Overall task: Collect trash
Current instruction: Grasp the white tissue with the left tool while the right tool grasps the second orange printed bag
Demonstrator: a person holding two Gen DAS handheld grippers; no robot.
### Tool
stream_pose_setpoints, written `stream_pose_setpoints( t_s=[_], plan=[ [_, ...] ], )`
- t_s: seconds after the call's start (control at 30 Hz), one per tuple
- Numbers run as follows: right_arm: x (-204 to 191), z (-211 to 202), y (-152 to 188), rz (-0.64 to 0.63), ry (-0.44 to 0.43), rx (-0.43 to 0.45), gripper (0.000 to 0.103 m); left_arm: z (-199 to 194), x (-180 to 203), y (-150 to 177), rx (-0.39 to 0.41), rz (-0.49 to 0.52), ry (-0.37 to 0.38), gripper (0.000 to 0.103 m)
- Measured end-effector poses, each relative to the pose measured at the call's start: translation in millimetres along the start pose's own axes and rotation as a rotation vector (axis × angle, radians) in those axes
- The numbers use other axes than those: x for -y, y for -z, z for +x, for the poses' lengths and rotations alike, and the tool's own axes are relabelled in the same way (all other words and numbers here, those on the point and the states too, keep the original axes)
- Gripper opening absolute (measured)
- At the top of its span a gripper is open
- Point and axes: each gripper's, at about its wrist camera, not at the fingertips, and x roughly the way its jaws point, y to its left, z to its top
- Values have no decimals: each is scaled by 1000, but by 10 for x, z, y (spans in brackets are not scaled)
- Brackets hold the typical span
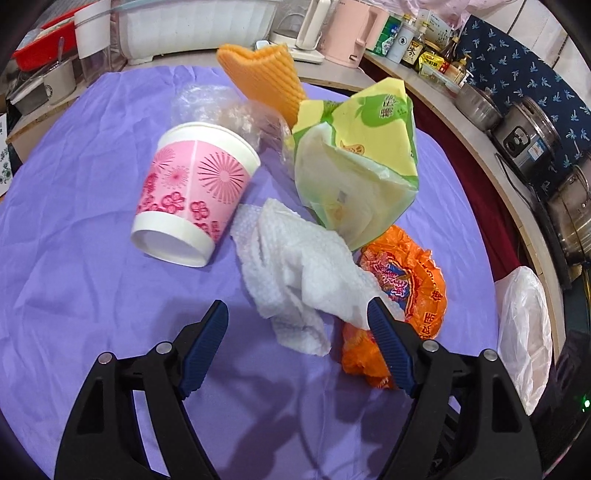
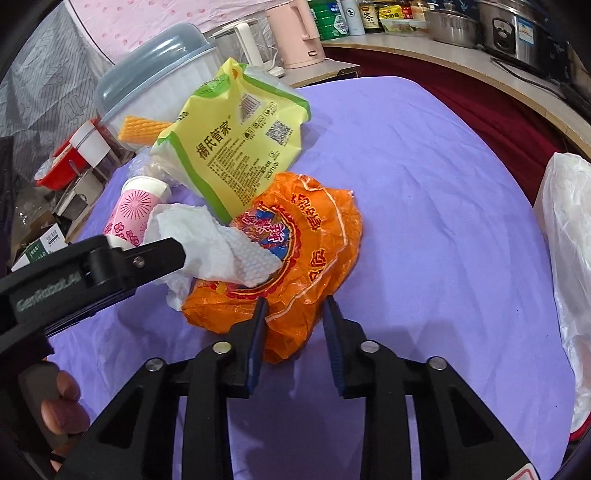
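**Five pieces of trash heaped on the purple-covered table**

Five items crowd together near the middle of the table (image 1: 74,295): a pink paper cup (image 1: 192,195) on its side, a crumpled white paper towel (image 1: 295,273), an orange wrapper (image 2: 295,243), a yellow-green bag (image 1: 362,155) and a clear crumpled plastic (image 1: 214,103) behind the cup. An orange ribbed sponge (image 1: 262,74) rises at the far side of the heap, toward the table's far edge.

The left gripper (image 1: 297,319) has its tongs wide apart, the paper towel's near end lying between them; its right finger stands in front of the orange wrapper. Whether the pads touch the towel I cannot tell.

The right gripper (image 2: 295,314) has its tongs partly apart, straddling the near edge of the orange wrapper, the left finger (image 2: 256,332) against the plastic, the right one just beside it.

A white plastic bag (image 2: 569,236) hangs at the table's right edge. A pink kettle (image 2: 295,33) stands on the counter beyond.
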Motion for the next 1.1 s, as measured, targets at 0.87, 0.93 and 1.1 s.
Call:
stream_pose_setpoints(
  t_s=[0.87,0.93,1.1],
  plan=[
    [323,-486,151,34,10,46,6,-208,273,174,-9,65,29,7],
    [394,-608,157,49,16,67,6,-286,305,175,4,70,28,7],
    [527,-909,160,75,30,125,6,-532,407,237,40,97,27,7]
  ],
)
